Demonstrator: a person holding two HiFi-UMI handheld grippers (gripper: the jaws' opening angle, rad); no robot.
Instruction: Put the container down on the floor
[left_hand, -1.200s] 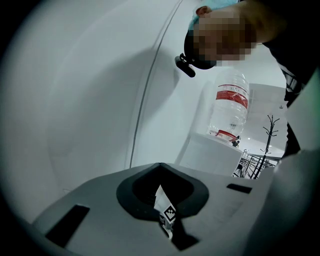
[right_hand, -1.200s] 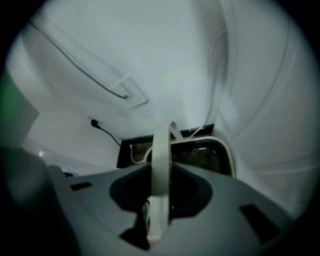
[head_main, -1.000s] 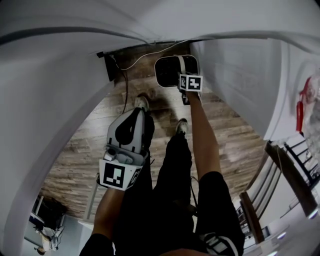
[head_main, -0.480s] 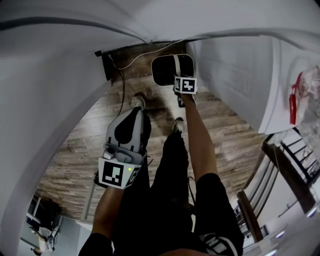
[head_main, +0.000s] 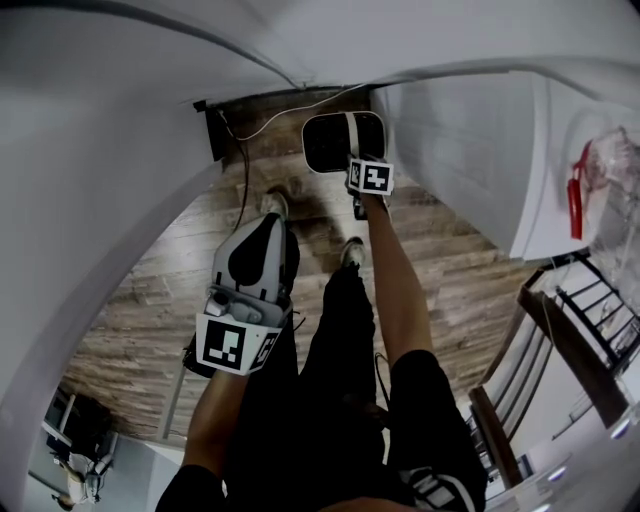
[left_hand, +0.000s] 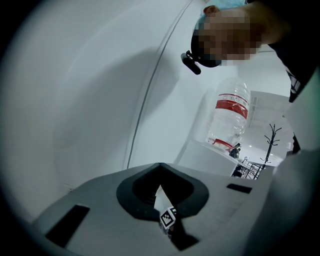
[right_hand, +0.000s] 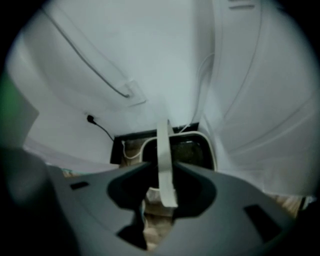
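The container (head_main: 335, 142), a dark tub with a white rim, stands on the wood floor by the wall corner. Its white strap handle (head_main: 352, 135) rises upright. My right gripper (head_main: 358, 162) reaches down over it, the marker cube just behind. In the right gripper view the handle (right_hand: 165, 160) stands between the jaws of my right gripper (right_hand: 166, 169), above the container (right_hand: 192, 150). The jaws are opening and sit loose around the strap. My left gripper (head_main: 278, 220) hangs by the person's left leg. It is shut and holds nothing (left_hand: 160, 165).
A white cable (head_main: 270, 120) and a black cable (head_main: 247, 185) run along the floor near the container. White walls close in on both sides. The person's shoes (head_main: 275, 205) stand just behind it. Dark railings (head_main: 570, 330) sit at the right. A water bottle (left_hand: 230, 112) stands on a white unit.
The right gripper and the container have shifted a little left and farther away in the head view. The left gripper has hardly moved.
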